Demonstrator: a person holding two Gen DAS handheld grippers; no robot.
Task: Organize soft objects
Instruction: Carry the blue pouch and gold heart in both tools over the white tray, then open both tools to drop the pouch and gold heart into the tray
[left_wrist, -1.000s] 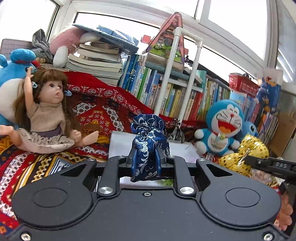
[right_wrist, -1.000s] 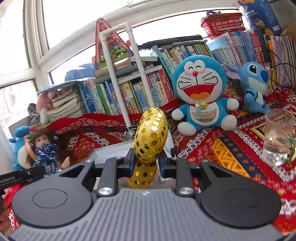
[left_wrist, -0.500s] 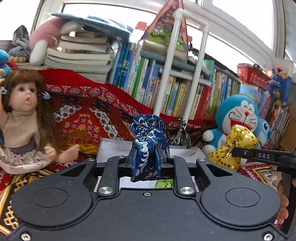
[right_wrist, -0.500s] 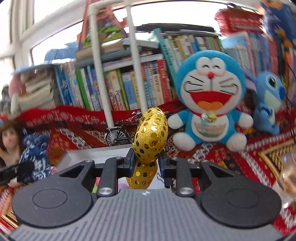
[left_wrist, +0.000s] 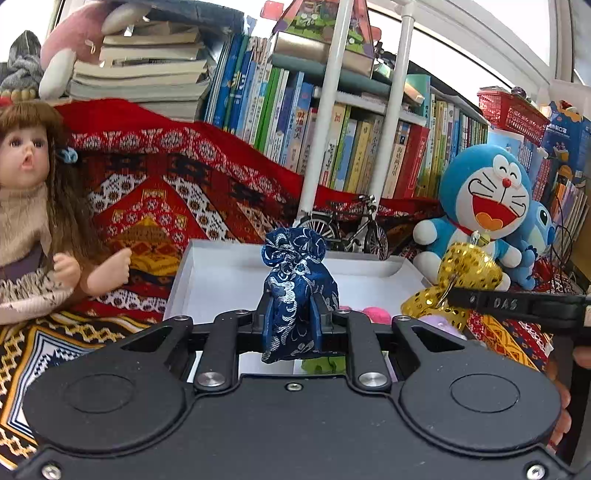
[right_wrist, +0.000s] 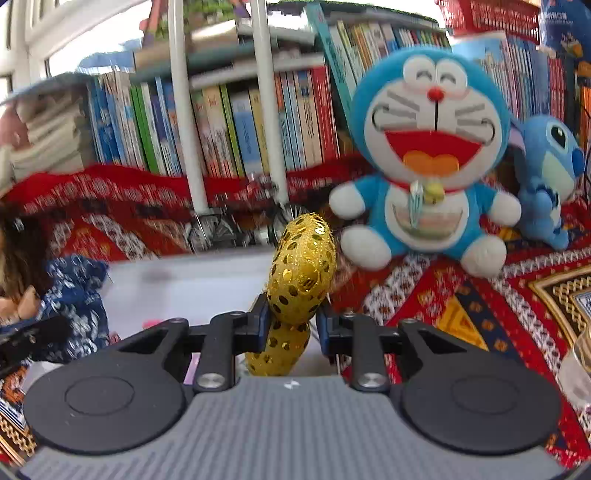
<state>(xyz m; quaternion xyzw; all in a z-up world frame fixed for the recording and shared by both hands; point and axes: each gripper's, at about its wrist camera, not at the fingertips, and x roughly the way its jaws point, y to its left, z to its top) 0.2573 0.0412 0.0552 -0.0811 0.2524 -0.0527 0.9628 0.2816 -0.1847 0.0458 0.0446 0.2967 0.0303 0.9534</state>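
Observation:
My left gripper (left_wrist: 295, 314) is shut on a dark blue brocade pouch (left_wrist: 297, 284), held upright above the near edge of a white tray (left_wrist: 221, 273). My right gripper (right_wrist: 291, 321) is shut on a gold sequinned pouch (right_wrist: 301, 277), held over the tray's right side (right_wrist: 192, 284). The gold pouch also shows in the left wrist view (left_wrist: 465, 266), and the blue pouch in the right wrist view (right_wrist: 74, 295). Small soft pieces, pink (left_wrist: 376, 315), purple (left_wrist: 439, 325) and green (left_wrist: 321, 365), lie in the tray below the grippers.
A doll (left_wrist: 33, 206) sits left of the tray. A Doraemon plush (right_wrist: 428, 155) and a blue Stitch plush (right_wrist: 546, 177) sit to the right. A model bicycle (left_wrist: 343, 229), white poles and a row of books stand behind. A glass (right_wrist: 580, 362) stands at far right.
Both grippers have moved forward and closer to the tray, each still holding its pouch. The doll and Doraemon plush look larger and nearer. The right view is blurred from motion.

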